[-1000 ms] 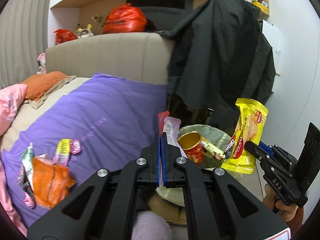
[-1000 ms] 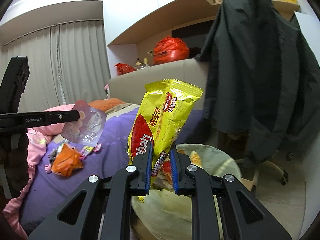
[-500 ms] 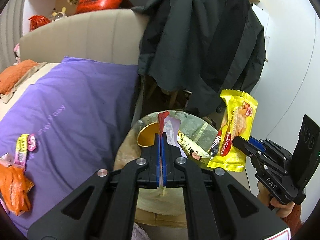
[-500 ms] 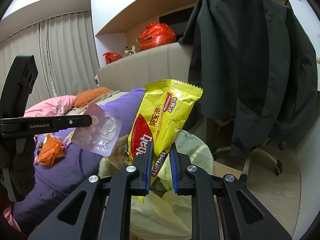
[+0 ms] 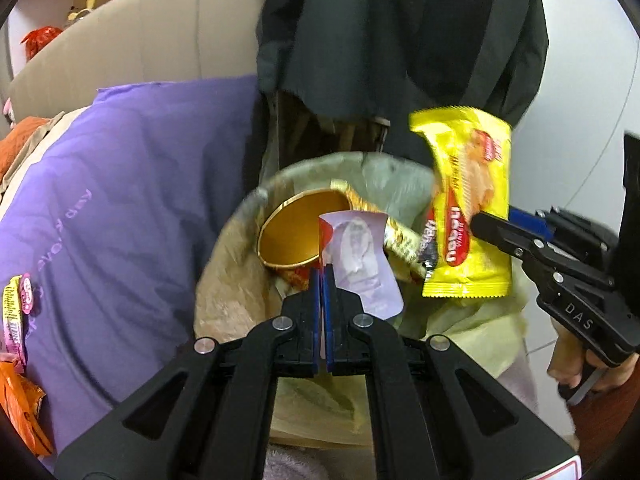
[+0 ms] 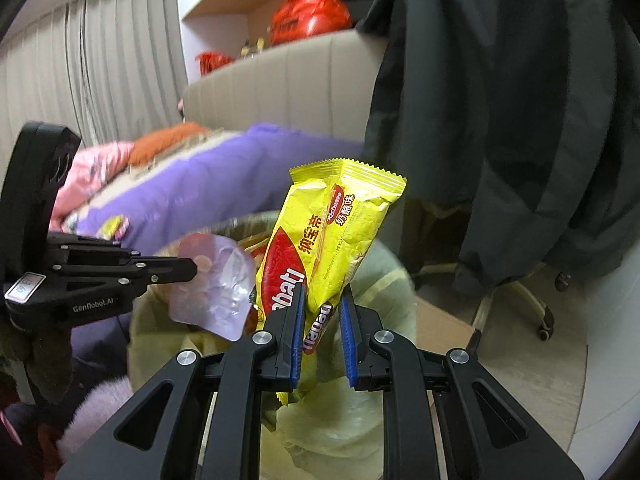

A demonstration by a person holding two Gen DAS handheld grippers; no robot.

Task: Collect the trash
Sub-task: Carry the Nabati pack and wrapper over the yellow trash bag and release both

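Note:
A bin lined with a yellow-green bag [image 5: 240, 216] stands beside the bed, with a gold cup [image 5: 292, 236] and other wrappers inside. My left gripper [image 5: 324, 276] is shut on a pale lilac pouch [image 5: 360, 256] that hangs over the bin's mouth. My right gripper [image 6: 322, 292] is shut on the lower end of a yellow wafer packet [image 6: 332, 232], held upright over the bin's right side. In the left wrist view the right gripper [image 5: 476, 220] and its packet [image 5: 468, 208] sit at the right. The right wrist view has the left gripper [image 6: 194, 269] with the pouch [image 6: 212, 284] at the left.
A purple bedcover [image 5: 120, 200] lies left of the bin, with an orange wrapper [image 5: 20, 404] and a yellow-pink wrapper [image 5: 16, 308] on it. A dark jacket [image 5: 400, 40] hangs on a chair behind the bin, whose castor base [image 6: 520, 300] stands on the floor to the right.
Both grippers have come down and forward from over the bed edge to over the bin, which now fills the middle of both views. Each keeps its hold.

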